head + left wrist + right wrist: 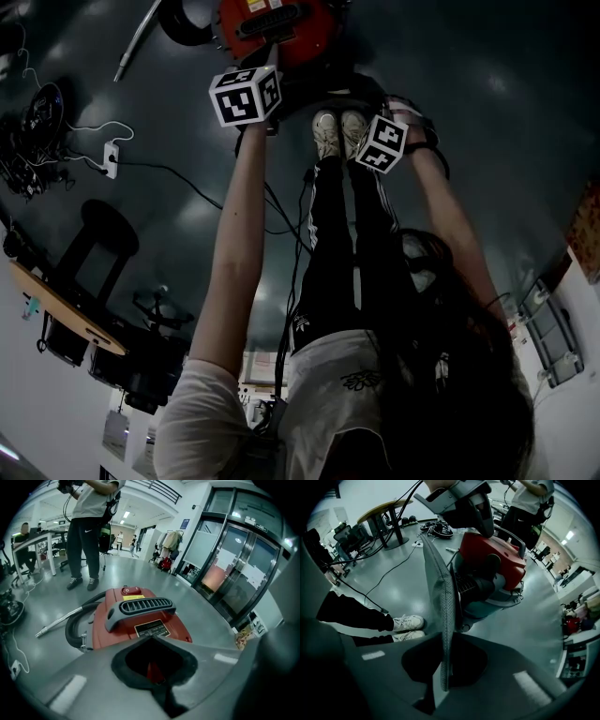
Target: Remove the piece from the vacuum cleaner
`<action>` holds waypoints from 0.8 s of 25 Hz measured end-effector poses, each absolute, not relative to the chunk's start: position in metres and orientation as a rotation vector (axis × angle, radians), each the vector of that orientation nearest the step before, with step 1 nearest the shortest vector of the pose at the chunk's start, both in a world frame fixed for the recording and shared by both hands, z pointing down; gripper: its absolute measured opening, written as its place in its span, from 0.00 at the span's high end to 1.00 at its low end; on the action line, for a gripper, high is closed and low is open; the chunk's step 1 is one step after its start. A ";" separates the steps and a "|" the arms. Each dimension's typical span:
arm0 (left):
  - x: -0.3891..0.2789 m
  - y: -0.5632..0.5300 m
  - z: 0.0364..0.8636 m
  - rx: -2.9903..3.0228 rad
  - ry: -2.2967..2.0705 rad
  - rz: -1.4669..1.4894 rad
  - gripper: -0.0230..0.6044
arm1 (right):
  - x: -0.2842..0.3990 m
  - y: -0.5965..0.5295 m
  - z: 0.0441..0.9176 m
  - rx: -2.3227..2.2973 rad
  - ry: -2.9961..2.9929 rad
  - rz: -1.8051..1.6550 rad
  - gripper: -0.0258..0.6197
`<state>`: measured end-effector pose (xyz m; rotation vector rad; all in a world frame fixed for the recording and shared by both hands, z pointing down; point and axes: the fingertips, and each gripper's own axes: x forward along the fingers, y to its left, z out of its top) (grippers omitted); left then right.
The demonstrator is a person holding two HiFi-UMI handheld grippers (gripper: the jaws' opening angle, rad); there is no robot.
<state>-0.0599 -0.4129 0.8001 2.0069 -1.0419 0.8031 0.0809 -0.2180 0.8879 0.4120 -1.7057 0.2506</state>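
The glossy grey floor (pixel 450 103) carries the red vacuum cleaner (pixel 140 616), with its black hose (pixel 74 623) and metal wand (pixel 56 624) lying beside it. A white power strip (pixel 111 159) and tangled cables (pixel 37 112) lie well apart. White sneakers (pixel 337 133) stand just beside the cleaner.

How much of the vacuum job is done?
Nearly there. Done: the right claw is clamped on the grey mesh panel, which looks pulled off the back of the vacuum cleaner. In hand: the left claw seems to grip its red edge, steadying it. Left: carry the panel clear and set it down.
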 end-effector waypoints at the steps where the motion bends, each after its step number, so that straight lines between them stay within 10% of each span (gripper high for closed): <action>1: -0.060 -0.413 0.800 2.008 -1.043 0.806 0.96 | 0.080 -0.217 0.887 0.409 -1.710 0.250 0.91; 20: -0.062 -0.409 0.800 1.984 -1.052 0.839 0.96 | 0.069 -0.160 0.867 0.489 -1.719 0.398 0.91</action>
